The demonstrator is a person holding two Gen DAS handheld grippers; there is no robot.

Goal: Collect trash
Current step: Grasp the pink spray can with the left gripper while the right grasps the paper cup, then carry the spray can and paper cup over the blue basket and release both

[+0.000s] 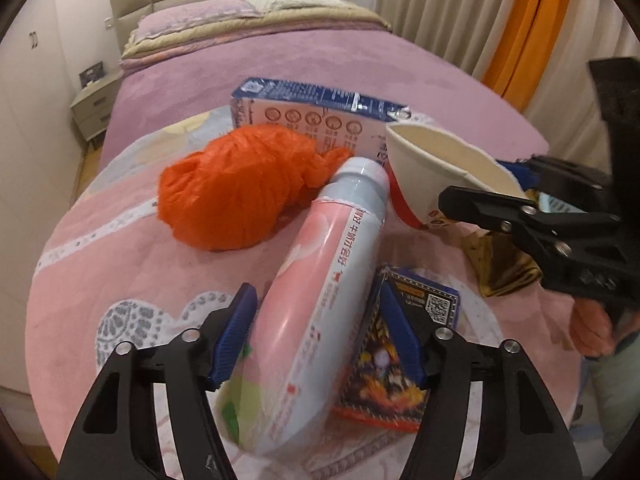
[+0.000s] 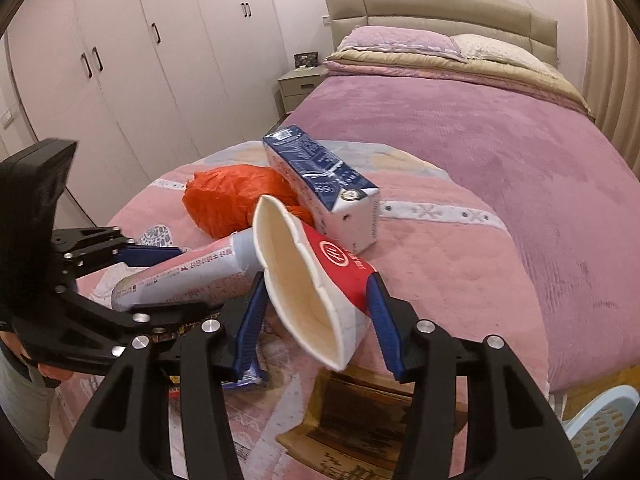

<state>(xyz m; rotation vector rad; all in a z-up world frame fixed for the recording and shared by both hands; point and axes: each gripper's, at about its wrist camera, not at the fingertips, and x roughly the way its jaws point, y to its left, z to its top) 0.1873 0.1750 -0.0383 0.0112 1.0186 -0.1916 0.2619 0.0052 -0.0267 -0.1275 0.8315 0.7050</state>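
I face a bed [image 2: 500, 168] with a beige headboard [image 2: 440, 12]. White wardrobes [image 2: 140, 60] line the wall beside a nightstand [image 2: 298, 84].

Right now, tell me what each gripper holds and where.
Left gripper: pink bottle, gripped across its lower body. Right gripper: squashed paper cup, fingers on its sides near the rim.

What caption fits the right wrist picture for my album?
Right tool squeezes a squashed paper cup above the pink blanket.
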